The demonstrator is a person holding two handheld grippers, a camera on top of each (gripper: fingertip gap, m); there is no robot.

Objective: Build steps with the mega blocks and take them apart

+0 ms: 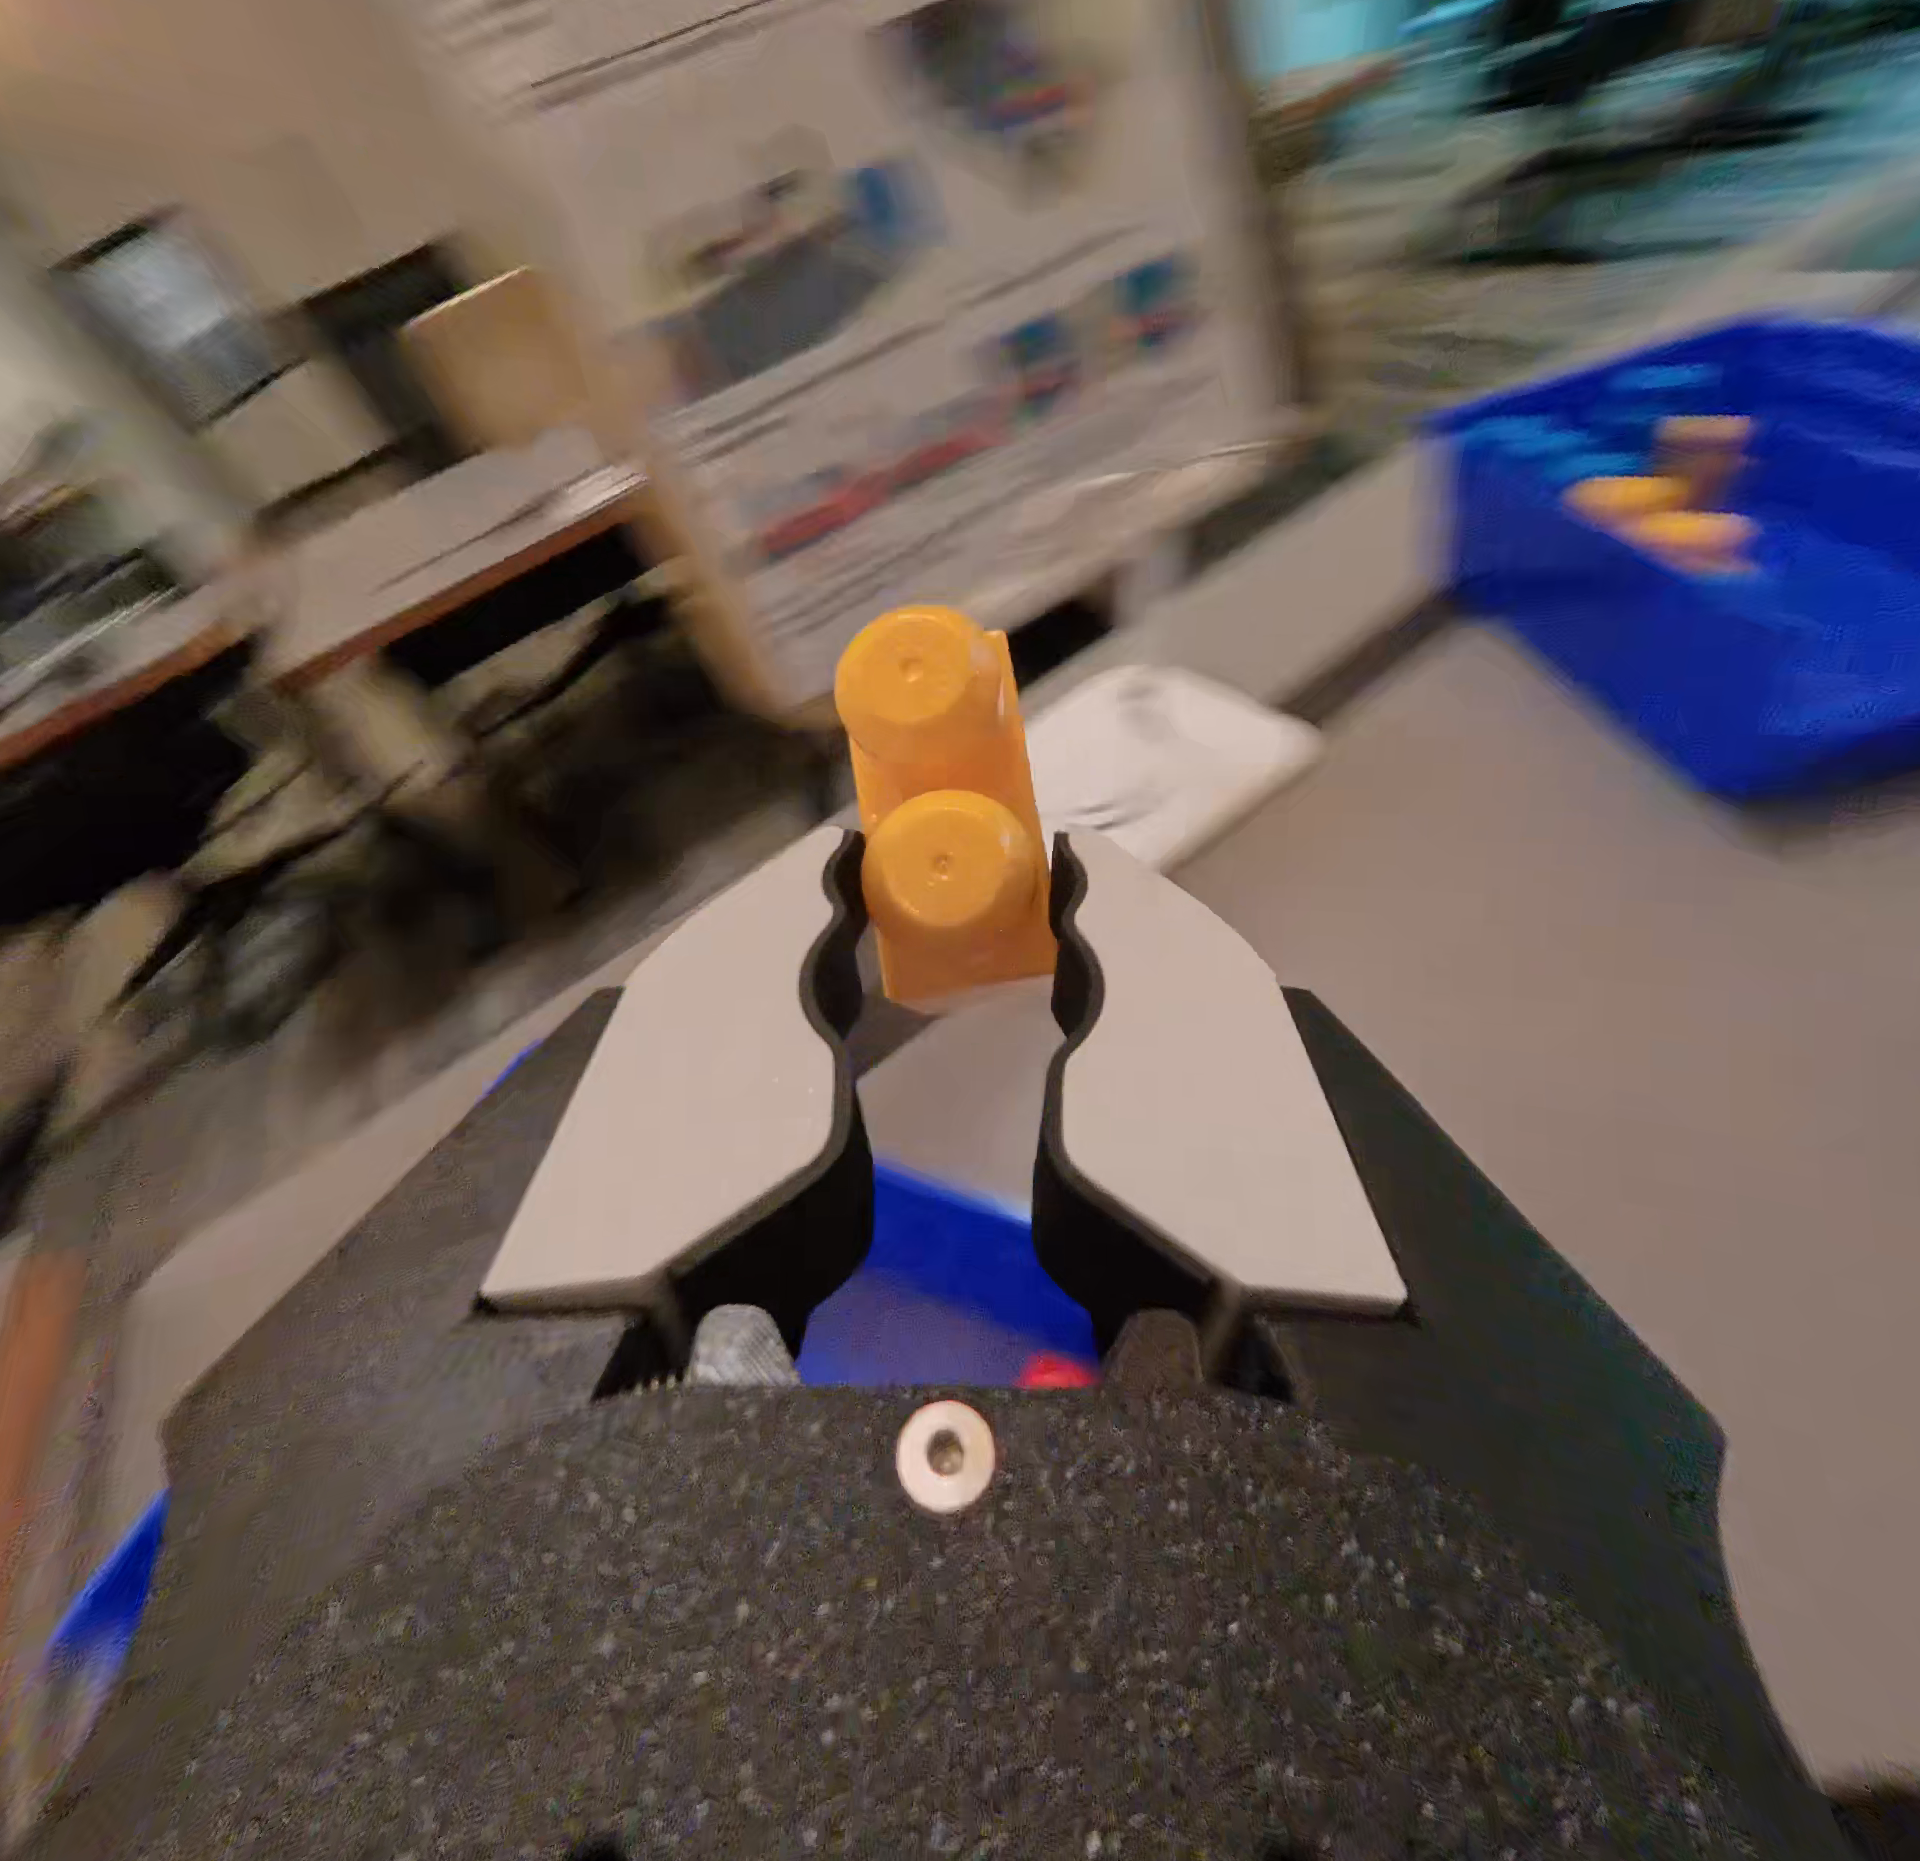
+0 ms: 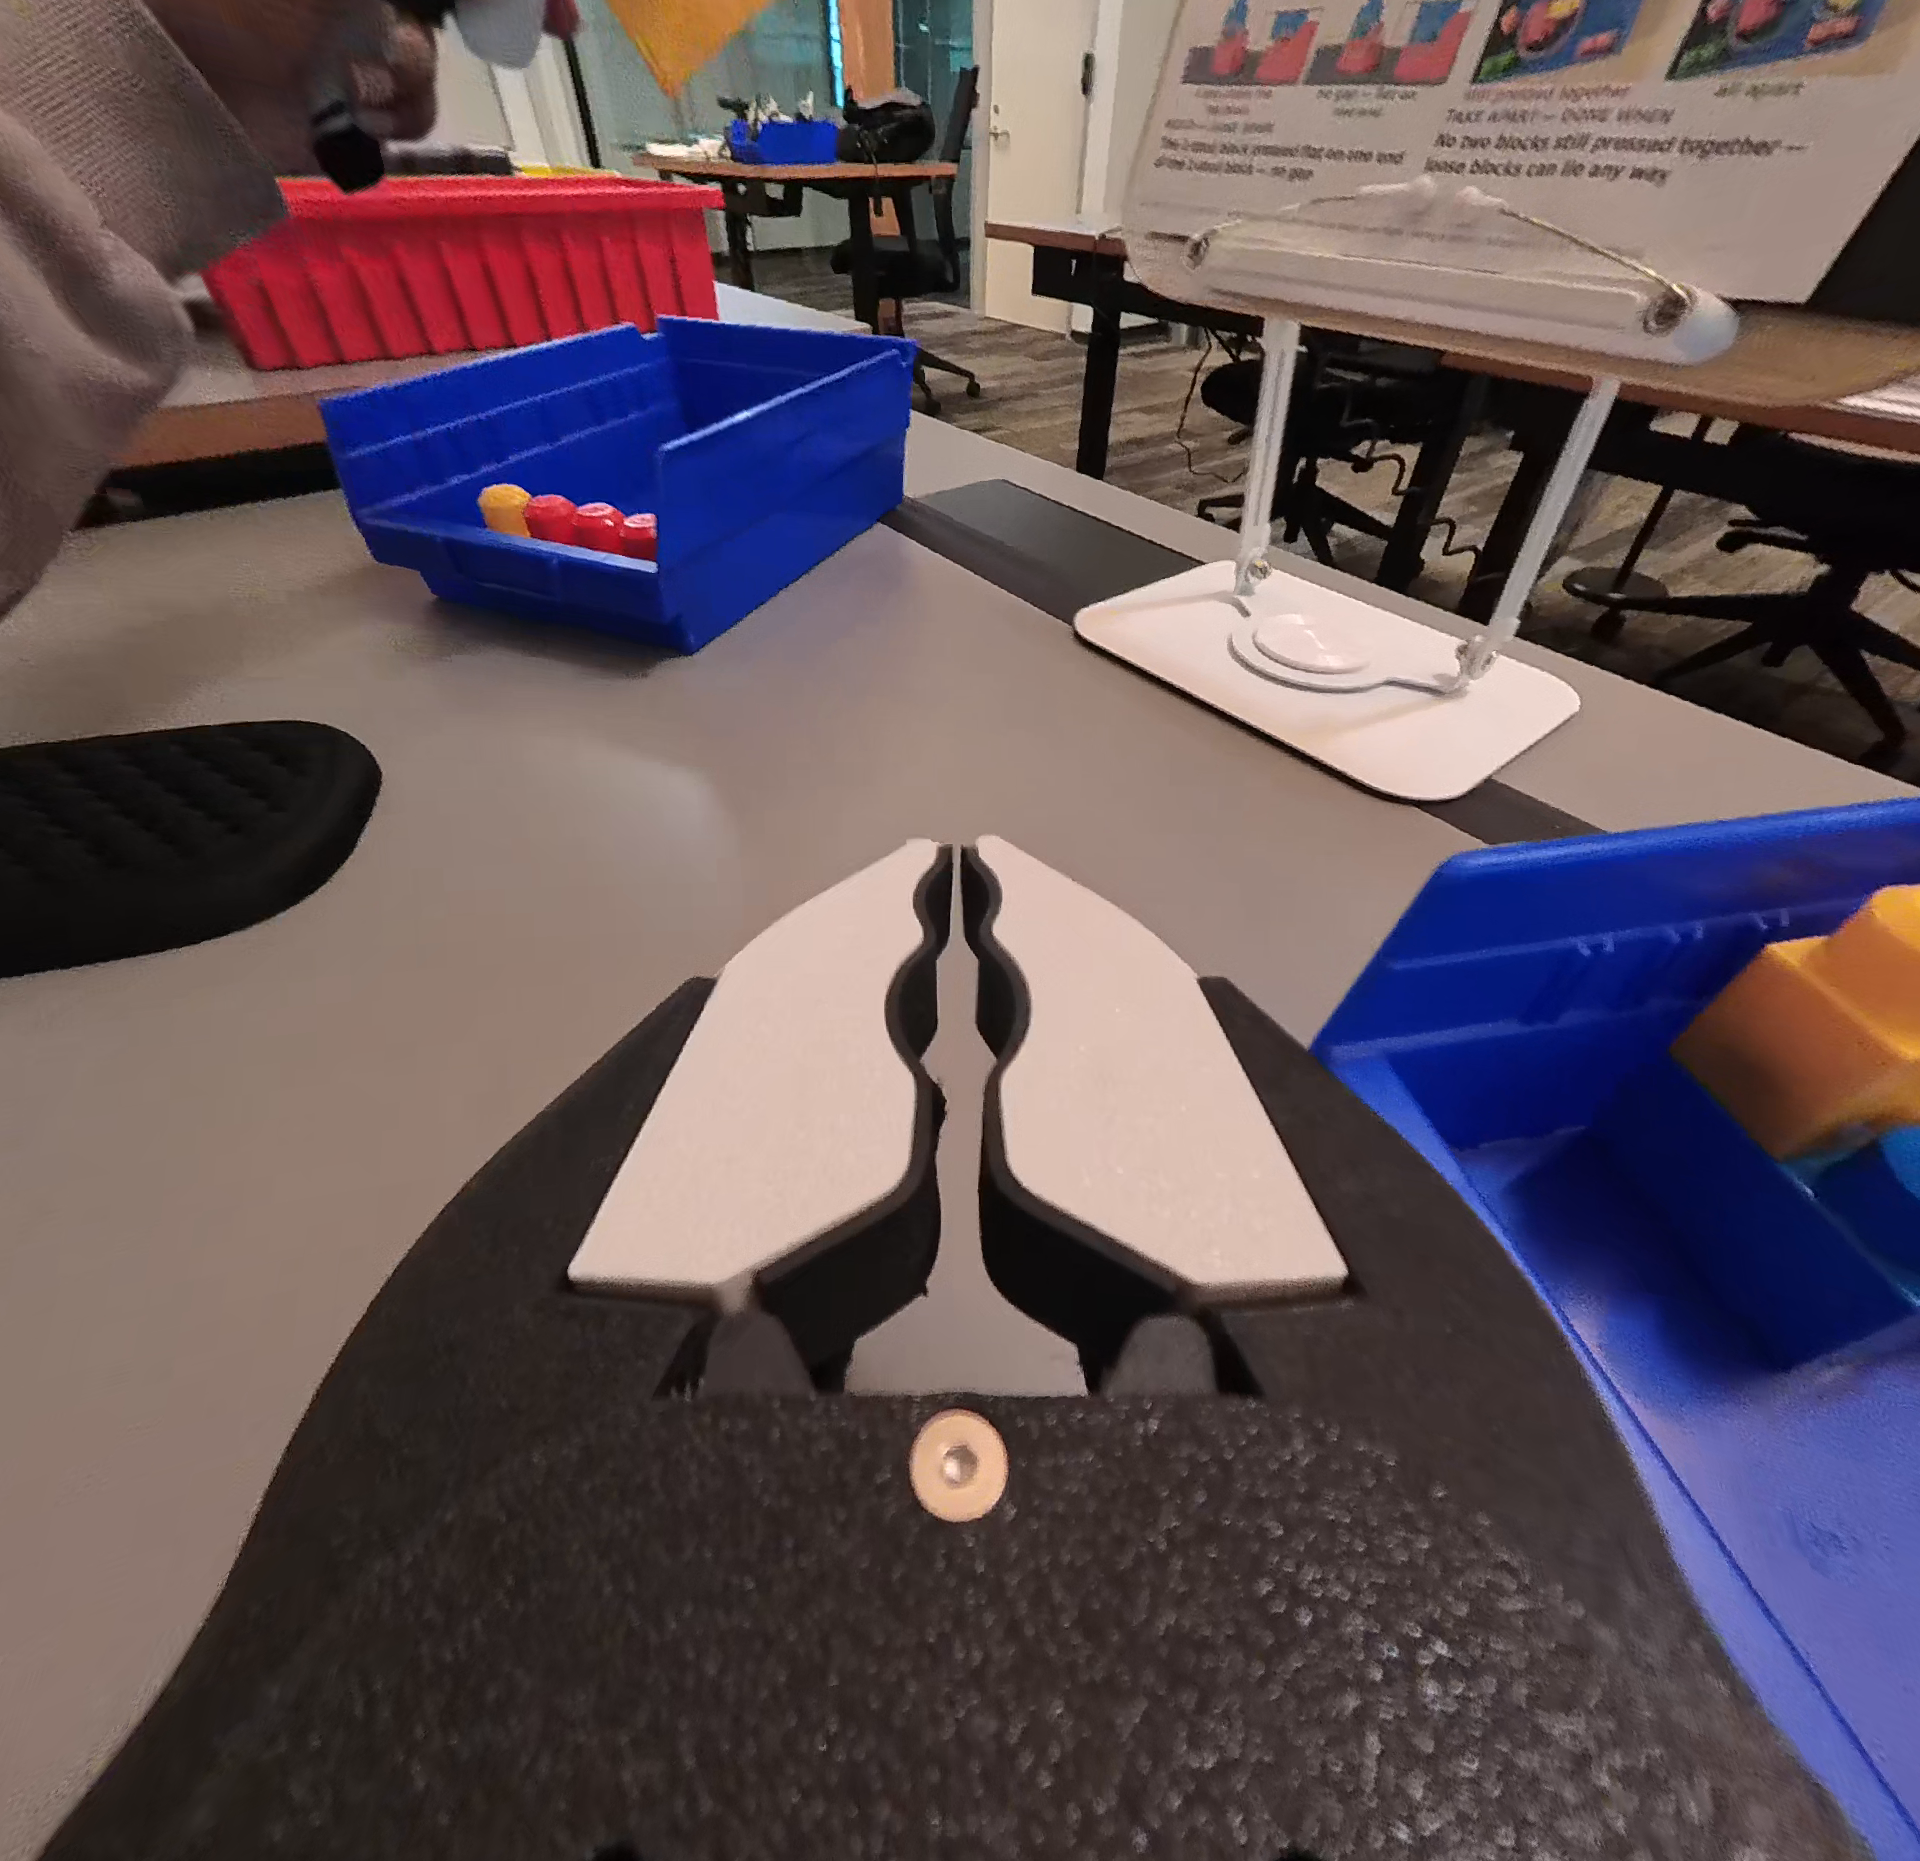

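Between the tips of the left gripper (image 1: 956,902), a two-stud orange plastic block (image 1: 951,824) is clamped, lifted off the grey tabletop (image 1: 1507,980), probably for carrying. Ahead-left of the empty, nearly closed right gripper (image 2: 962,855) sits a blue plastic bin (image 2: 644,461) holding more blocks.

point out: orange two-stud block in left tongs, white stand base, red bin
orange two-stud plastic block (image 1: 951,881), left wrist view, on its nearer stud.
white flat stand base (image 2: 1382,710), right wrist view, on its bare plate.
red ribbed plastic bin (image 2: 468,273), right wrist view, on its front wall.
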